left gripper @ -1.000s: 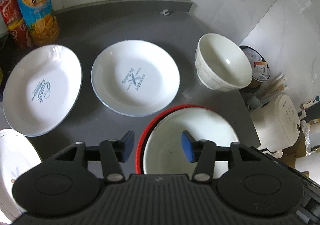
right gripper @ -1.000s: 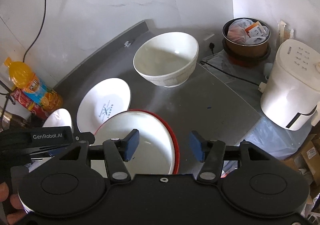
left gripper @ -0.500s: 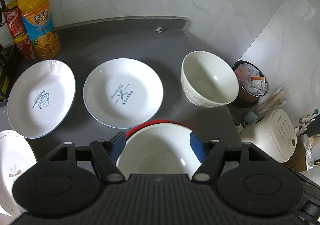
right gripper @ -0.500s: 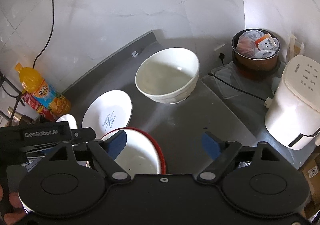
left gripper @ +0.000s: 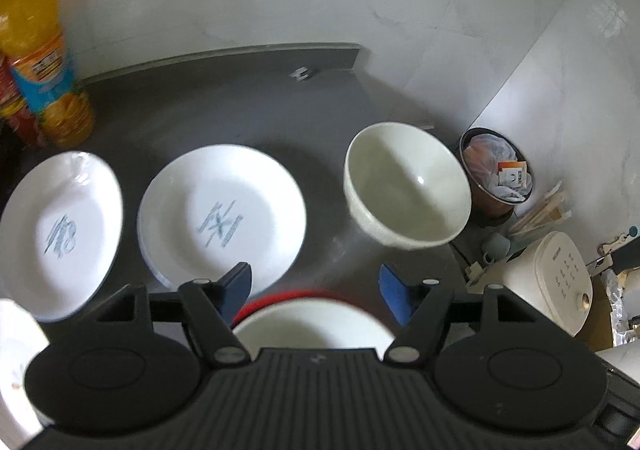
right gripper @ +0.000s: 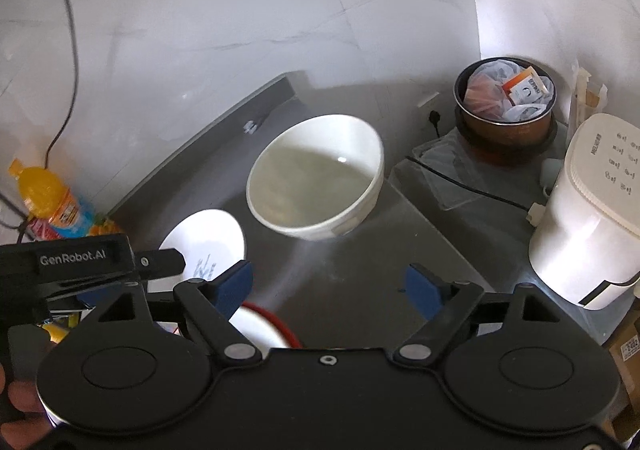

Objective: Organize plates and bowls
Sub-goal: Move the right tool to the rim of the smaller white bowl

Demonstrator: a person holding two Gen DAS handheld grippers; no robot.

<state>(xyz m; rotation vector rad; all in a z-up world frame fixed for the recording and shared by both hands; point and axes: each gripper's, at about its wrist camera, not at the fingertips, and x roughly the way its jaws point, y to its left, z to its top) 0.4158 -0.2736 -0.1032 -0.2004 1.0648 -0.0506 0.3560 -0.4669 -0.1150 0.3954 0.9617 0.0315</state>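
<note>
Both spread wide and empty, likely so either can take a rim: left claw (left gripper: 314,290) above the red-rimmed bowl (left gripper: 312,324) at the near edge of the counter (left gripper: 224,106), right claw (right gripper: 328,286) beside it, aimed toward the deep white bowl (right gripper: 316,186). Standing alone near the counter's right edge, that deep bowl, well apart from the dishes. Laid flat and side by side toward the left edge, two printed plates (left gripper: 222,214) (left gripper: 60,230), unstacked. Nothing gripped yet; sorting apparently only starting. Against the back-left corner, an orange drink bottle (left gripper: 40,58), clear of the work.
</note>
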